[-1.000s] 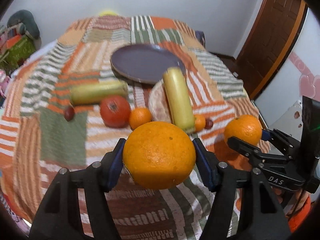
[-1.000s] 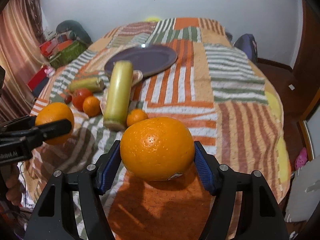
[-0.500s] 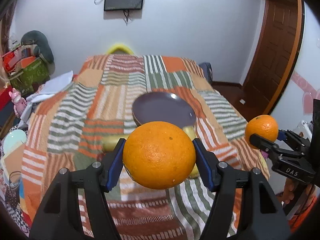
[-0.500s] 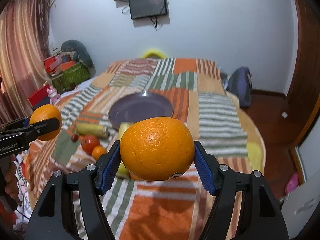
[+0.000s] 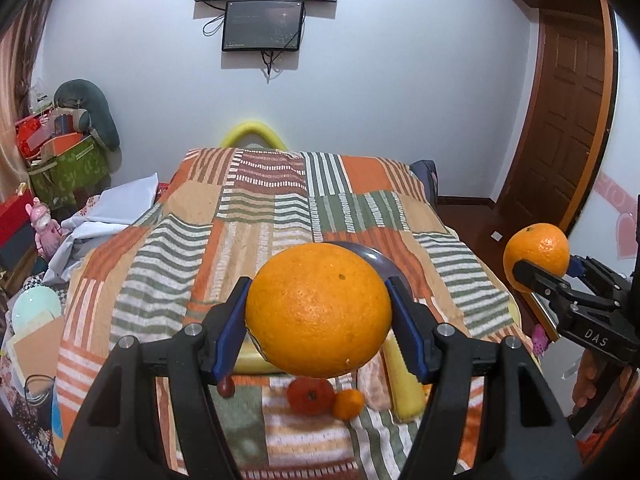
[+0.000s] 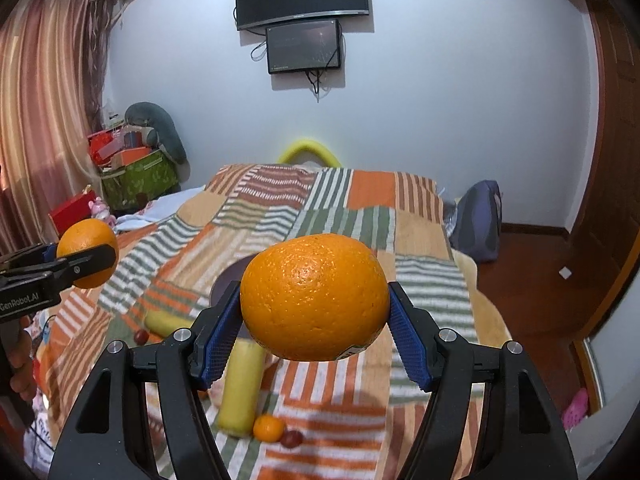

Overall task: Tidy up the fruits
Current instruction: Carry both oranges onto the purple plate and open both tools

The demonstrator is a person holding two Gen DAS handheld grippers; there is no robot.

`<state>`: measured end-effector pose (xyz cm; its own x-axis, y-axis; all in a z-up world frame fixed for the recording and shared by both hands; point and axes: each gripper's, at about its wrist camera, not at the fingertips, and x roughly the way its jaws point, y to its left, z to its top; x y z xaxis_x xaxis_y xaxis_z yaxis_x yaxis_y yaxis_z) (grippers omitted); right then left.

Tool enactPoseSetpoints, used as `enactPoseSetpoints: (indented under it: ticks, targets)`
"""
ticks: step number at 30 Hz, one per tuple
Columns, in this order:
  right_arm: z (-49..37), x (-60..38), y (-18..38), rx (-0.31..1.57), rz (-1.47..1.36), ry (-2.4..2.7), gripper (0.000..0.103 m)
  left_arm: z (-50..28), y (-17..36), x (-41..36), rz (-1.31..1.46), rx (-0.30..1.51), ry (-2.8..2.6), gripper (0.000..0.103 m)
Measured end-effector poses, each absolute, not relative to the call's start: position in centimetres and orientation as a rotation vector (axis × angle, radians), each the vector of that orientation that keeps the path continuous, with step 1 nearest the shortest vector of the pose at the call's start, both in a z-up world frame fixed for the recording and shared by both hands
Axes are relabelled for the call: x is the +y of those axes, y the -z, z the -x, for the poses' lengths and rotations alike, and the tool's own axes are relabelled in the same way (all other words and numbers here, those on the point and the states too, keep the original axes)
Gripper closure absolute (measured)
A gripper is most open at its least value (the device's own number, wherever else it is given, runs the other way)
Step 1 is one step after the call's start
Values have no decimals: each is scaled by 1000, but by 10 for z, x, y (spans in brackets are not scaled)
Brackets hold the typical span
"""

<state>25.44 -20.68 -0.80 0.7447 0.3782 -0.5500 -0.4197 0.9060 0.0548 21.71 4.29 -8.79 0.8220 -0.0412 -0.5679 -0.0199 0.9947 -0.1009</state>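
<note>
In the left wrist view, the left claw is closed on a large orange, which is clamped between the two blue pads at the centre of the frame, raised above the bed. At the right edge of the same view, the right claw is seen gripping a second orange, also held in the air.

In the right wrist view, the right claw is closed on the second orange at the centre of the frame. At the left edge, the left claw is seen with the large orange clamped in it.

The bed is covered by a striped patchwork blanket. A dark plate is largely hidden behind the held fruit in the left wrist view. Below the large orange, the following are lying on the blanket: a red tomato-like fruit, a small tangerine touching it on its right, a yellow cylindrical fruit at lower right, and a small dark red fruit at lower left. In the right wrist view, a yellow cylindrical fruit is lying at lower centre, with a small tangerine and a small dark red fruit just beside its near end.
</note>
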Motion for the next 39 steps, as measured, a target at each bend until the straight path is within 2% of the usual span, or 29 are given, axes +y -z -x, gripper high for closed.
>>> enactPoseSetpoints:
  ticks: [15,39]
  targets:
    - [-307,-178,30,602,92,-453,36,-285,110,56,88,651,-3,38]
    - [-384,-146,117,823,162,-486,36,-389,188,54,48,845,12,38]
